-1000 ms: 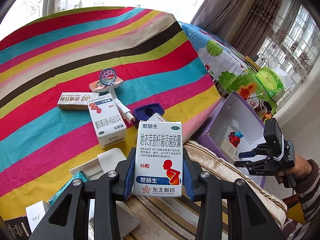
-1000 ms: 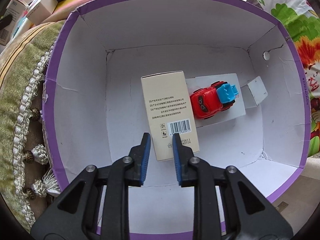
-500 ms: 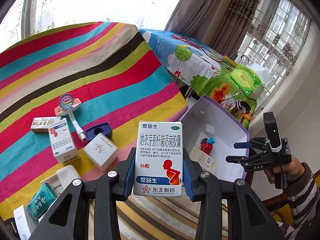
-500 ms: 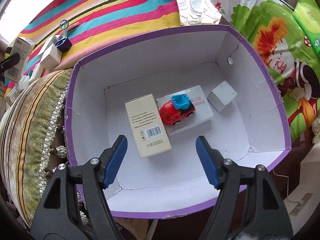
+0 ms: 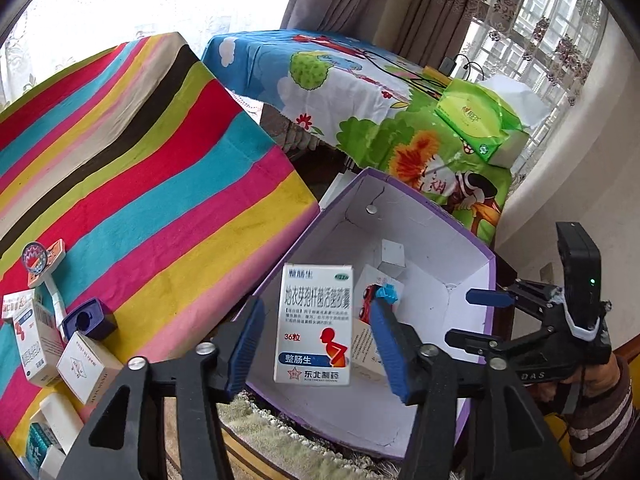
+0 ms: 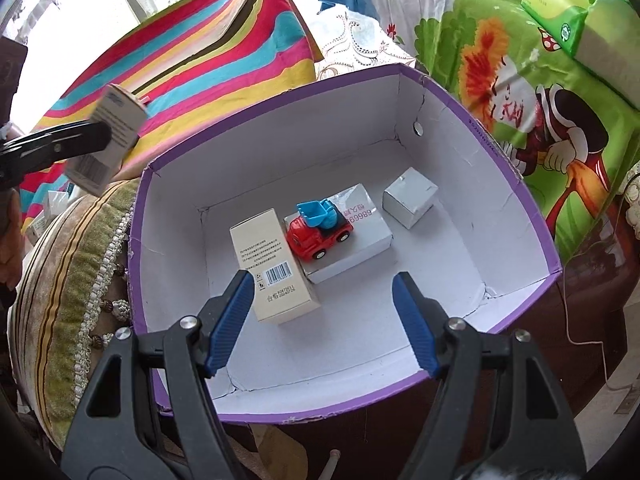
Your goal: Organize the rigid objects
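My left gripper [image 5: 318, 340] is open over the purple box [image 5: 472, 244]. The white medicine box [image 5: 314, 326] sits between its spread pads with a gap on each side, in the air above the purple box's near edge. It also shows in the right wrist view [image 6: 106, 140], blurred, beside the left gripper's finger. My right gripper [image 6: 322, 324] is open and empty above the purple box [image 6: 520, 184]. Inside lie a beige carton [image 6: 272, 264], a red toy truck [image 6: 318, 232] on a flat white box [image 6: 360, 236], and a small white box [image 6: 410, 202].
Several more small boxes [image 5: 80, 364], a dark blue case [image 5: 90, 322] and a toy wand [image 5: 40, 264] lie on the striped blanket [image 5: 140, 168] at left. A tasselled cushion [image 6: 68, 280] borders the purple box. A green tissue pack [image 5: 476, 120] lies on the cartoon sheet.
My left gripper swung right from the blanket to the purple box and opened, letting go of the medicine box. My right gripper opened off the beige carton and drew back upward.
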